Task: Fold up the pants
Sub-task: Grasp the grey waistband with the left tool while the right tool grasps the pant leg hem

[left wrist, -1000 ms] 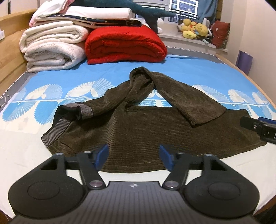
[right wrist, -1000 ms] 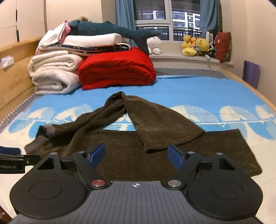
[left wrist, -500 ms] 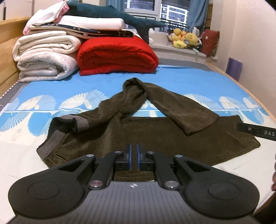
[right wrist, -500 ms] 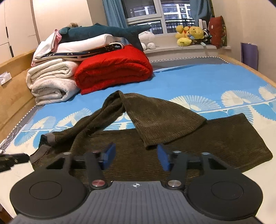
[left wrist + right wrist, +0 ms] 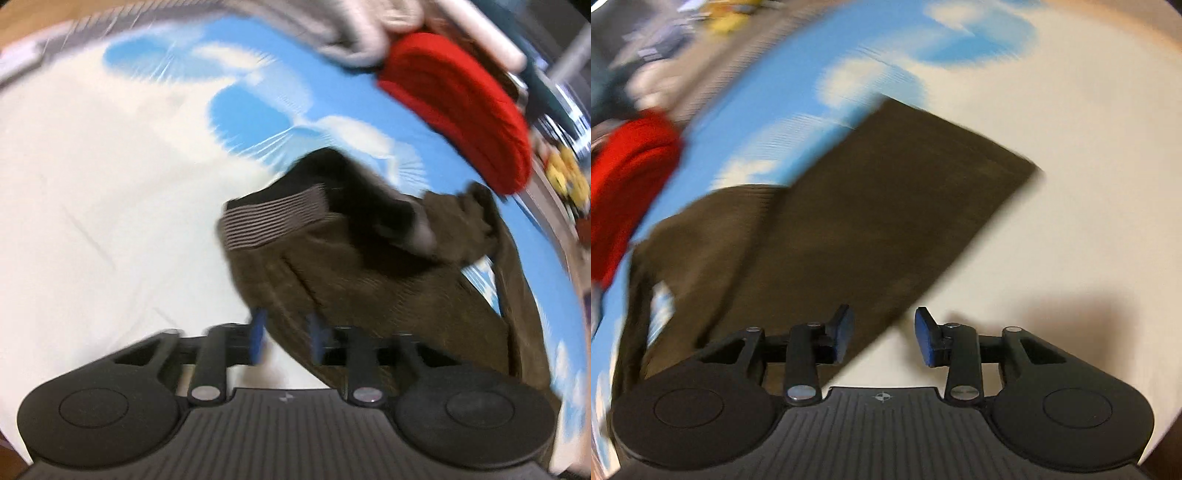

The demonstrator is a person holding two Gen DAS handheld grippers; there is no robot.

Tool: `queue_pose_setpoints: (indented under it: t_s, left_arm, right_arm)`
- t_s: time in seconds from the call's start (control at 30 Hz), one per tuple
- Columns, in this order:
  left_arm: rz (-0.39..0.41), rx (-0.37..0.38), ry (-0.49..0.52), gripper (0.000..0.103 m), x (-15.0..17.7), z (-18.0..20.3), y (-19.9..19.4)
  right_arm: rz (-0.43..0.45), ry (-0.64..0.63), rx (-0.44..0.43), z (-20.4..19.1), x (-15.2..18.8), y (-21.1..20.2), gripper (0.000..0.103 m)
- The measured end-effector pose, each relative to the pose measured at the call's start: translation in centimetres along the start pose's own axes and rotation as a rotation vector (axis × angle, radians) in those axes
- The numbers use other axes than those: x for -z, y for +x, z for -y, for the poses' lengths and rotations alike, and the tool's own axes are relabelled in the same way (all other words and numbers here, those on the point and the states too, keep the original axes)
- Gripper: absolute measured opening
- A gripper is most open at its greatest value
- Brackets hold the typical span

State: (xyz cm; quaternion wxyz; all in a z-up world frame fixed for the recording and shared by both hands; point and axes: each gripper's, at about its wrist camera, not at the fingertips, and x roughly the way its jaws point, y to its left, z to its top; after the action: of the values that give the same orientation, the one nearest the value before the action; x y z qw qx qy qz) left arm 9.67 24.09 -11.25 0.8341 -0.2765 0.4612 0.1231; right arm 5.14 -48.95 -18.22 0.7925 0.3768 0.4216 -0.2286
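Pants: one pair of brown corduroy pants [image 5: 388, 273] lies on the bed [image 5: 92, 221], waistband [image 5: 273, 218] to the left, leg hem [image 5: 960, 155] to the right; the far leg is thrown back over itself in a loose loop, so nothing is folded tidily yet, as I judge it.

Left hand-held gripper [image 5: 284, 334]: I have it tipped down at the near edge below the waistband. Its jaws have just been opening and stand part open, astride the cloth edge; blur hides whether the pads press it, so I call it not gripped.

Right hand-held gripper [image 5: 884, 339]: tipped down at the near corner of the hem. Jaws part open, the left pad [image 5: 842, 338] over the cloth, the right over bare sheet; nothing pinched.

Why so placed: I judge that I am taking both ends of the near edge, so the pants can be lifted and straightened as one.

Count: two grippers, one pair of pants, one red quilt [image 5: 458, 99] at the far side beside a pale stack too blurred to count.

Risk: a grab on one layer only would drag the leg askew.
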Motion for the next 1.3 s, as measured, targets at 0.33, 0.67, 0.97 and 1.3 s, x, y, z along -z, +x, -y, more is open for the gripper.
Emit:
queue_pose_setpoints:
  t_s: [0.33,0.67,0.97,1.3]
  left_arm:
    - [-0.069,-0.045,-0.088,0.055,-2.7,-2.5,6.9]
    - [-0.024,-0.089,0.118,0.009,-2.3,0.8,6.8]
    - [0.014,-0.031,0.199,0.007,-0.6,0.4,-0.5]
    - [-0.03,-0.002,0.147,0.01,2.9,-1.9,-6.0]
  right_arm:
    - [-0.043,0.17,0.054,1.9,-1.6,4.2,0.052]
    - [0.034,0.104,0.056,1.9,-3.4,4.7,0.005]
    - [0.202,-0.046,0.076,2.6,-3.4,-1.5,0.0]
    - [0.021,-0.068,-0.096,6.4,-1.0,-2.7,0.009]
